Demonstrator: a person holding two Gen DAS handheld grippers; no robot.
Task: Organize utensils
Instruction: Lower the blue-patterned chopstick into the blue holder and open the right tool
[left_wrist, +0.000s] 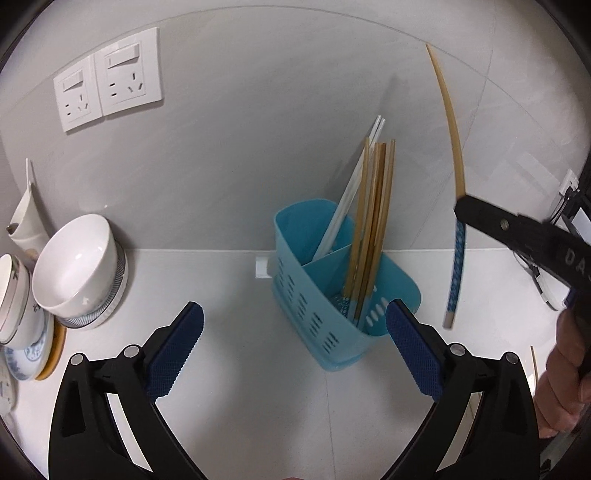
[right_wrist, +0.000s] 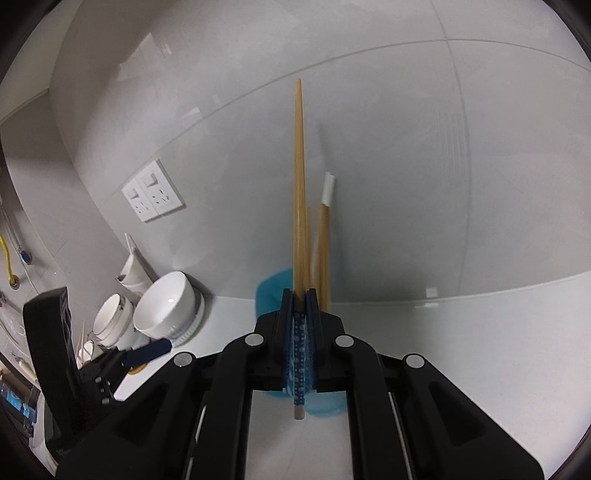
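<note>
White counter (left_wrist: 229, 369), right jaws clamping blue-patterned bamboo chopstick (right_wrist: 299, 206), left jaws spread wide.

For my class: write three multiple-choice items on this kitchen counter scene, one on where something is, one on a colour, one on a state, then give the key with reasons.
1. Where are the stacked bowls?
A. left of the caddy
B. inside it
C. on the sockets

2. What colour is the utensil caddy?
A. red
B. blue
C. black

3. What state is the right tool in?
A. open, empty
B. shut on a chopstick
C. shut on a bowl

Key: A, the bowls sit at the left by the wall; B, its slotted plastic is light blue; B, its pads clamp the chopstick by its patterned end, while the left tool is open.
</note>
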